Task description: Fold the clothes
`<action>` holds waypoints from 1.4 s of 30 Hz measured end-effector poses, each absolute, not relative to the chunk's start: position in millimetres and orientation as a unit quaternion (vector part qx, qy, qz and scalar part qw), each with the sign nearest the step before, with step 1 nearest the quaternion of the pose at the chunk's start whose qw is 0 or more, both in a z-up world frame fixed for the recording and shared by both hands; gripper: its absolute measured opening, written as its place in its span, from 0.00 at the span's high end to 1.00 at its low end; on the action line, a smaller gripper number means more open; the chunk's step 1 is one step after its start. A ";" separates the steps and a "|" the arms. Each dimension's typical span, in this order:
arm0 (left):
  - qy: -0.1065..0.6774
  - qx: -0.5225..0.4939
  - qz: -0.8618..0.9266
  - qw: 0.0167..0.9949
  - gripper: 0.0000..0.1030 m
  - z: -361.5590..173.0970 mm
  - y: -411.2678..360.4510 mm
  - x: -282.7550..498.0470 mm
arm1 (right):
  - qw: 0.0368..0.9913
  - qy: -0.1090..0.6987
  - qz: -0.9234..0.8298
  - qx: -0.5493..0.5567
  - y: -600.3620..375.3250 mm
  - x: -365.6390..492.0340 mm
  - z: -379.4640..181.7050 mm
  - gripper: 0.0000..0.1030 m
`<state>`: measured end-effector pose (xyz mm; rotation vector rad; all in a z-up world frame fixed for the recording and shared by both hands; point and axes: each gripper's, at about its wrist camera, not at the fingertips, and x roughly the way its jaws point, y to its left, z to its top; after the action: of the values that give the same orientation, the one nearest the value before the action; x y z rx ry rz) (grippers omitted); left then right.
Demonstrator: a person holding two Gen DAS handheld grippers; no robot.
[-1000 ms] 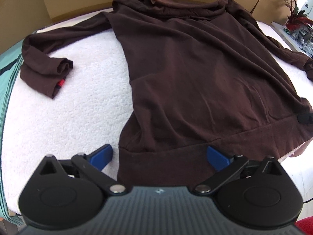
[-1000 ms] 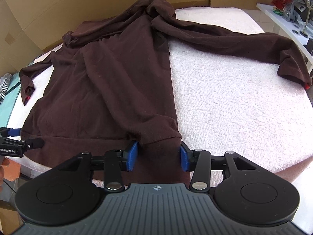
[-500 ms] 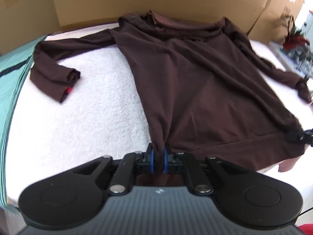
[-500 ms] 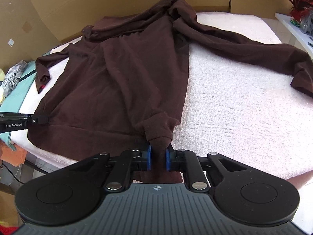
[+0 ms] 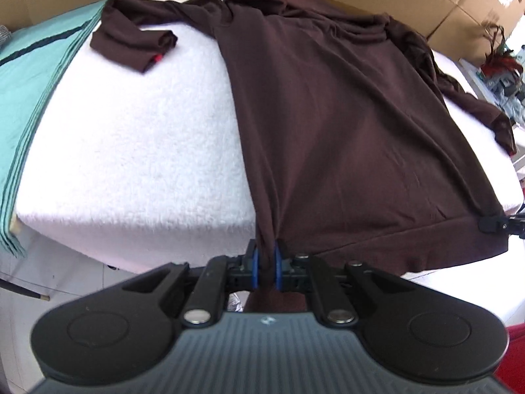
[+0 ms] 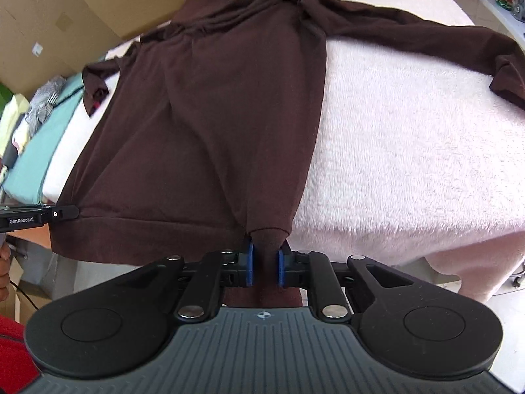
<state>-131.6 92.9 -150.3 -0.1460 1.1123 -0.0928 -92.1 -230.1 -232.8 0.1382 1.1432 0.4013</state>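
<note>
Place: makeshift folding station in a storage-like room, not a tidy home
Backdrop: large cardboard boxes (image 5: pixel 475 3) stacked right behind the work surface, one with a shipping label
Surface: counter (image 6: pixel 410 151) draped in white fleecy cloth
Side stock: stack of folded garments (image 6: pixel 36 151), teal and striped, beside the counter
Far corner: white shelf (image 6: pixel 498 10) with small clutter and red feathery decoration (image 5: pixel 502 62)
Floor: pale tiles below the counter edge

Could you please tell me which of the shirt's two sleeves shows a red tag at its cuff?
The sleeve on the left gripper's side, lying doubled back beside the teal fabric; the other sleeve stretches out straight and shows no red.
</note>
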 end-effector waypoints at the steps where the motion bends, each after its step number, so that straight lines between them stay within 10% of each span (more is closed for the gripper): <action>1: 0.524 -0.059 -0.045 0.849 0.93 -148.8 90.7 -132.9 | 0.818 0.539 0.191 0.059 -230.1 -91.7 -231.7 0.84; 5: 0.528 -0.029 -0.031 0.848 0.91 -144.2 98.8 -135.1 | 0.815 0.547 0.185 0.050 -241.6 -85.4 -220.8 0.61; 23: 0.462 0.030 -0.086 0.882 0.84 -124.4 78.6 -14.6 | 0.864 0.478 0.133 0.090 -183.4 77.6 -221.4 0.61; 30: 0.469 0.075 -0.109 0.873 0.48 -154.3 81.9 27.7 | 0.884 0.462 0.021 0.064 -214.4 143.7 -230.0 0.70; 32: 0.471 0.083 -0.109 0.871 0.48 -152.5 92.5 34.2 | 0.888 0.453 -0.037 0.062 -239.1 154.1 -231.4 0.71; 34: 0.472 0.084 -0.101 0.872 0.60 -148.1 105.4 43.4 | 0.887 0.448 -0.074 0.085 -258.6 157.0 -229.6 0.51; 42: 0.448 0.027 -0.105 0.888 0.61 -118.6 128.2 107.7 | 0.900 0.426 0.091 0.036 -199.6 138.0 -195.4 0.59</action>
<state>107.7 128.2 -118.6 0.0559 0.9305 -0.2186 138.0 -199.6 -195.4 0.0749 0.8808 0.1894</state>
